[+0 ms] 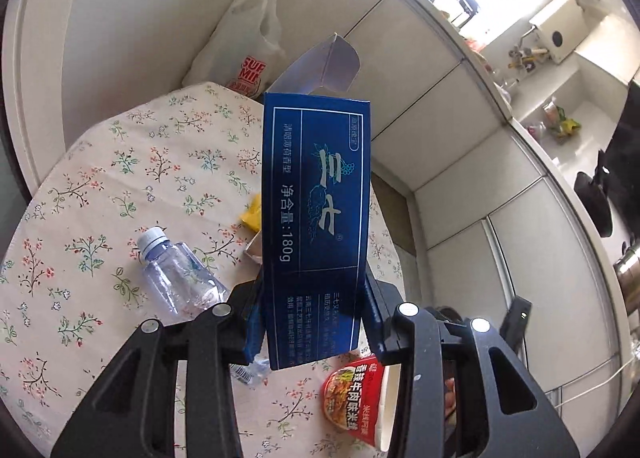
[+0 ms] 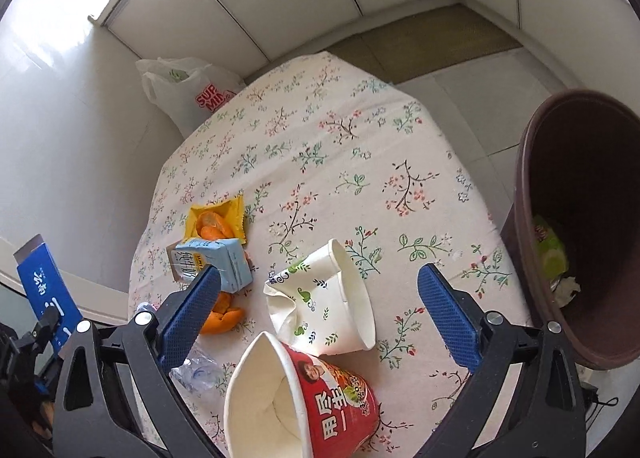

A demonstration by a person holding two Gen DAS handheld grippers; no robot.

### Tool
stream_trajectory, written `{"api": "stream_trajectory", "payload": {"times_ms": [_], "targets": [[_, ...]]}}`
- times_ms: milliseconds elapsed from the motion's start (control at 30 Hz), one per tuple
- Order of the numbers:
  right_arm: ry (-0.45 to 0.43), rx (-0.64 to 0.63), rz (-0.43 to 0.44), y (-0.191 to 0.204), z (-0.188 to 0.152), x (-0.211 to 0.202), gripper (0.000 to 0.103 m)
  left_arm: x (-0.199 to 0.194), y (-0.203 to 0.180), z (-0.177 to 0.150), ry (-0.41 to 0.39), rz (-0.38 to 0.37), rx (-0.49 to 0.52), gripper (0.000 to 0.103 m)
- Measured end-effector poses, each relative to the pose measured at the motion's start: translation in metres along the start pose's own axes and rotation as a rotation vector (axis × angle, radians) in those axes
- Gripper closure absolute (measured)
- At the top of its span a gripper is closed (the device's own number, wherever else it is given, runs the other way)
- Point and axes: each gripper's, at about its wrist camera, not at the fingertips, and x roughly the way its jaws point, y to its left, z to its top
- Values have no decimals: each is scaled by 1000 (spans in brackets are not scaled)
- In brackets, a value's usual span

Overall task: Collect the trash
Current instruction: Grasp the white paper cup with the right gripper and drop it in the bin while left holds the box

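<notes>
table (image 2: 360, 130): floral cloth, all the leftover trash bunched at the near edge, so everything's within easy reach.
bin (image 2: 532, 194): brown, parked just off the table's right edge, some scraps already inside, looks like the drop spot.
blue box (image 1: 316, 218): off the table, held up on end, top flap open, clamped near its bottom by the left gripper (image 1: 312, 318).
noodle cup (image 2: 304, 398): tipped over at the near edge.
paper cup (image 2: 324, 298): crushed, just behind it, right between the wide-open right gripper (image 2: 320, 318) fingers, probably the next grab.

The far half of the table (image 2: 360, 106) lies bare; near the front edge, cups (image 2: 332, 298), carton (image 2: 224, 262) and peels (image 2: 216, 228) crowd it. The bin (image 2: 580, 198) stands beside its right edge.
</notes>
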Motion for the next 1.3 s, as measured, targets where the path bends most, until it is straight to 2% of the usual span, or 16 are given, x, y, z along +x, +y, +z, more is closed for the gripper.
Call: {"api": "stream_trajectory", "payload": {"times_ms": [100,167,233,300,367,433,633,833,1100,1300], "targets": [[40,4,4,-3,-1,17,18,3,9,-4,26,-6,-13,63],[58,-20,-28,0,-4,27,28,3,13,-6,35,-7,-13,63],[87,-30,-33,1,-5,36,45,2,11,-7,38,-7,-5,63],[117,-40,-19,3,-8,43,54,3,9,-8,40,-7,6,63],[132,-50,-4,4,-10,46,67,4,7,-9,43,-6,12,63],[148,-54,9,5,-11,49,94,7,7,-9,48,-6,12,63],[89,-107,36,21,-13,33,100,7,10,-10,47,-1,3,63],[0,-144,58,34,-9,2,101,6,9,-12,45,4,2,63],[-152,-166,86,38,-4,-57,101,10,1,-17,51,5,24,63],[-289,-172,54,25,-4,-107,100,17,-8,-22,61,5,51,63]]}}
